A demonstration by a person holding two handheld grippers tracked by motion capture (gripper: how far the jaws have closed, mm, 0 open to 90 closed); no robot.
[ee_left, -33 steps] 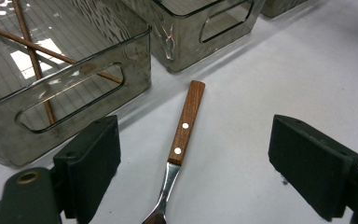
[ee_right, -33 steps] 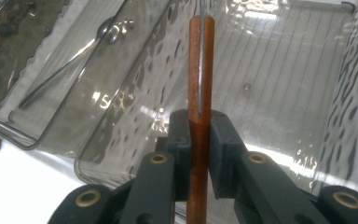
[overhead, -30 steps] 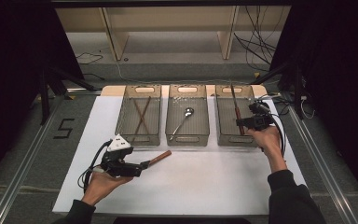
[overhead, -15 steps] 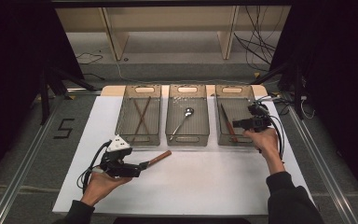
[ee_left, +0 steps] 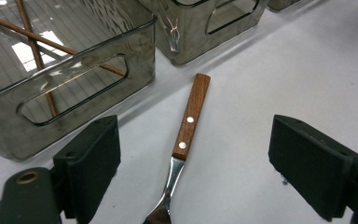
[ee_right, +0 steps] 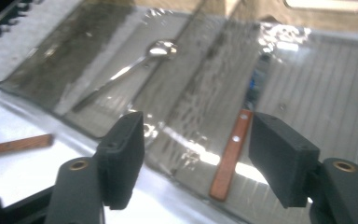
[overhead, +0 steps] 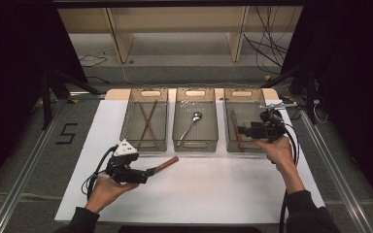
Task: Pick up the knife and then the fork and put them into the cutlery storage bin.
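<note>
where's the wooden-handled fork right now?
High view: the fork lies on the white mat, front left, just before the left bin, its metal end between the open left claw.

Three clear bins stand in a row at the far side of one white mat. The left bin holds two chopsticks, crossed. The middle bin holds one spoon. The right bin holds one wood-handled utensil; its working end cannot be made out. One more wood-handled utensil lies on the mat near the left bin, which makes two wooden handles in all. Two hand-held grippers are present, a left gripper and a right gripper, each with two black jaws. One numeral, "5", is marked to the left of the mat.
</note>
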